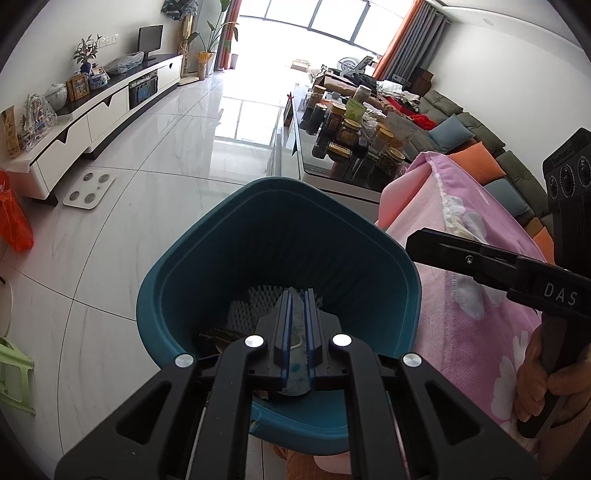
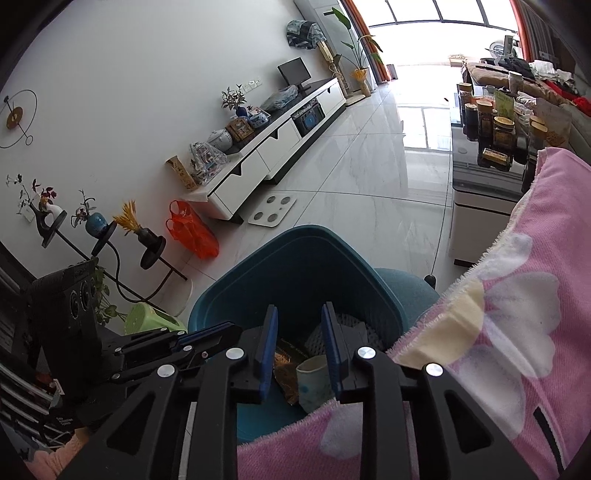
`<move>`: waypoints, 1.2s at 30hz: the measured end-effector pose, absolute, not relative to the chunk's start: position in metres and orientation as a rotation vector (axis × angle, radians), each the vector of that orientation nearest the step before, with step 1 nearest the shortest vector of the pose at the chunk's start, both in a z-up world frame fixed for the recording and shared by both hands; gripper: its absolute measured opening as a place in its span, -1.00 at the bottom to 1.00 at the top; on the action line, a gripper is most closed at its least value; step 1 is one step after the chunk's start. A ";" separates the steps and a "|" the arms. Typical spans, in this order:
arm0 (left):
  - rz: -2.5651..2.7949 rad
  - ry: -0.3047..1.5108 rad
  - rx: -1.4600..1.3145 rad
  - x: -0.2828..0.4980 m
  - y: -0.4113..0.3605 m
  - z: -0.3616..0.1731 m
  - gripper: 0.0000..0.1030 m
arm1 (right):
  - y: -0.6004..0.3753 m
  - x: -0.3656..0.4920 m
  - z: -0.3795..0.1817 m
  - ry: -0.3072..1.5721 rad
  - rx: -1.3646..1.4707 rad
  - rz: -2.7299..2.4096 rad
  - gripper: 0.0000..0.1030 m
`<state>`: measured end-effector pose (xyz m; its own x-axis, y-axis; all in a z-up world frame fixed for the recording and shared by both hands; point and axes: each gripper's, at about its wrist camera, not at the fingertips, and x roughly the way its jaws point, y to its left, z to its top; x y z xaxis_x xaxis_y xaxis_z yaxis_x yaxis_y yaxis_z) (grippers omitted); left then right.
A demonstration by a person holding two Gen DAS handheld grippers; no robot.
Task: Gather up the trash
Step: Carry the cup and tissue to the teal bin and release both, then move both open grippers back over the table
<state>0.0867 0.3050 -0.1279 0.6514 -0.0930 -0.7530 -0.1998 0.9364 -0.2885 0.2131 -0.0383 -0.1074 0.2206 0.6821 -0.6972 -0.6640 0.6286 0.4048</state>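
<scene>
Left gripper [image 1: 297, 295] barely parted, right gripper [image 2: 299, 314] wider, both empty over the teal bin [image 1: 177, 251]. Saw paper cup [image 2: 314, 380] already on bin's bottom beside foam net [image 1: 255, 299]. Probably needed lifting straight up, clear of pink blanket [image 2: 517, 314].

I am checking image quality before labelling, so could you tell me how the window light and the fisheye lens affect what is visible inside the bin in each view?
Left wrist view: the window is blown out and glares off the floor; the teal bin is dim inside, partly hidden by the left gripper. Right wrist view: similar glare top right, tile lines curve; the paper cup shows between the right gripper fingers.
</scene>
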 end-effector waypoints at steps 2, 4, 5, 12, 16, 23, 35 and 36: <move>0.062 0.844 -0.365 0.082 0.303 -0.125 -0.73 | -0.045 0.212 -0.105 0.970 0.034 0.933 -0.53; 0.060 0.822 -0.358 0.076 0.301 -0.118 -0.63 | -0.054 0.209 -0.101 0.955 0.045 0.936 -0.52; 0.057 0.809 -0.352 0.073 0.298 -0.114 -0.62 | -0.059 0.206 -0.098 0.942 0.048 0.936 -0.51; -0.038 0.683 -0.282 0.049 0.254 -0.070 -0.11 | -0.114 0.175 -0.067 0.808 0.047 0.928 -0.34; -0.146 0.632 -0.253 0.038 0.212 -0.054 0.11 | -0.158 0.157 -0.058 0.745 0.054 0.873 -0.21; -0.353 0.644 -0.170 0.037 0.118 -0.052 0.26 | -0.245 0.132 -0.059 0.691 0.119 0.709 -0.16; -0.620 0.742 -0.037 0.049 -0.021 -0.074 0.26 | -0.385 0.089 -0.070 0.650 0.233 0.392 -0.14; -0.635 0.748 -0.027 0.051 -0.034 -0.075 0.26 | -0.394 0.086 -0.071 0.645 0.238 0.365 -0.14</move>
<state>0.0506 -0.0336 -0.0747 0.5561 -0.5475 -0.6253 0.5289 0.8135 -0.2419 0.0859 -0.3940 -0.0707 0.7387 0.4025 -0.5406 -0.2566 0.9096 0.3267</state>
